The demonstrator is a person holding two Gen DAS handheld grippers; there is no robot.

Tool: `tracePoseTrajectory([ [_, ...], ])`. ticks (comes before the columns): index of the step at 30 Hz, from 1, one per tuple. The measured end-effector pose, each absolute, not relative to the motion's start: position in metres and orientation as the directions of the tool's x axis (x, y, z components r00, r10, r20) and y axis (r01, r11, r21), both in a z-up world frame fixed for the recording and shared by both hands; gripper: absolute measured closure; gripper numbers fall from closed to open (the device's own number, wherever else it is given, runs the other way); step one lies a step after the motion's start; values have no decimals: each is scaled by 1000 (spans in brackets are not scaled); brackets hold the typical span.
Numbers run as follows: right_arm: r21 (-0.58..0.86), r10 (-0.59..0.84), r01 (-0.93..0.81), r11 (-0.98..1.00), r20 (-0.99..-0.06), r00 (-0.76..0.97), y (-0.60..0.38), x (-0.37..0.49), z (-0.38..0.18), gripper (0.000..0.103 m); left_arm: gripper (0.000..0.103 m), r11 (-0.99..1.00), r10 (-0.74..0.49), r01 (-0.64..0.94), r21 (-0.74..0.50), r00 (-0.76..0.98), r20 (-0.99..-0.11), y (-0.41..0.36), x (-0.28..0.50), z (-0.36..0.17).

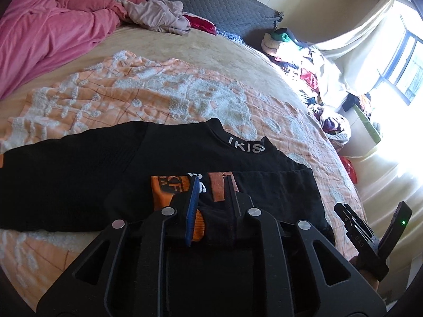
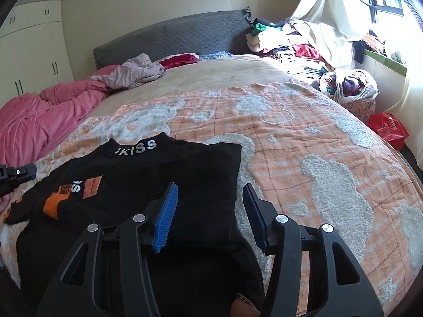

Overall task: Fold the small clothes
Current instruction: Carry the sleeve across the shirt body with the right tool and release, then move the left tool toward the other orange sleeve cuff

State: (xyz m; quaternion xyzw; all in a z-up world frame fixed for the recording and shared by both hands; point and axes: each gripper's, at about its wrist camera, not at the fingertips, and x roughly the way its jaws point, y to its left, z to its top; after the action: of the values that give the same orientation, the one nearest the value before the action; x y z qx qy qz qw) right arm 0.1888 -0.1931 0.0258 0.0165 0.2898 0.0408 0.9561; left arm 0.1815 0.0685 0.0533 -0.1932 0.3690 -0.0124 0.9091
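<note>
A black sweater [image 2: 185, 163] with "IKISS" on its collar lies flat on the orange-and-white blanket [image 2: 304, 137], and one sleeve is folded across its chest. That sleeve's orange cuff [image 1: 164, 190] rests on the printed patches. In the left wrist view my left gripper [image 1: 211, 182] hovers just over the cuff, jaws slightly apart, with black cloth showing in the gap and nothing pinched. My right gripper [image 2: 211, 206] stands open above the sweater's right side edge, its blue pads [image 2: 168, 211] clear of the cloth. A piece of the left gripper shows at the left edge of the right wrist view.
A pink blanket [image 2: 39, 121] is bunched along the bed's left side, with a crumpled beige garment [image 2: 137, 71] near the grey headboard [image 2: 171, 37]. Piled clothes [image 2: 290, 45] and a full bag [image 2: 351, 87] crowd the right edge under the window. A red bag [image 2: 388, 129] lies on the floor.
</note>
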Motion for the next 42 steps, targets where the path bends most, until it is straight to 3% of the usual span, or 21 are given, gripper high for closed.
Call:
tracePoseTrajectory([
  [4,43,116,-111,993,-570,814,-183,189,21,53,71,943,-180,-84,-322,687,-704,54,191,43],
  [6,43,134,-135,990,-585,800,-179,189,19,53,59,955,-175,-69,-288,654,-736,46,197,31],
  [12,41,143,-158,987,-680,719,-173,199,1,51,51,976,-136,-69,-205,544,-828,39,208,-14],
  [15,34,122,-144,989,-740,662,-174,207,-16,49,50,976,-136,-68,-205,546,-827,42,202,-21],
  [19,14,115,-154,988,-733,671,-171,203,-14,46,48,965,-164,-82,-249,554,-817,50,197,-14],
  [25,116,208,-176,977,-676,707,-173,186,7,24,35,963,-152,-91,-253,592,-792,58,182,5],
  [30,91,222,-211,973,-608,762,-161,172,21,8,21,963,-132,-102,-249,627,-768,67,167,20],
  [36,70,229,-231,970,-569,790,-154,164,30,6,11,961,-103,-124,-248,671,-734,78,149,37],
  [42,79,250,-249,965,-546,799,-148,160,35,5,10,952,-66,-170,-255,699,-712,95,133,46],
])
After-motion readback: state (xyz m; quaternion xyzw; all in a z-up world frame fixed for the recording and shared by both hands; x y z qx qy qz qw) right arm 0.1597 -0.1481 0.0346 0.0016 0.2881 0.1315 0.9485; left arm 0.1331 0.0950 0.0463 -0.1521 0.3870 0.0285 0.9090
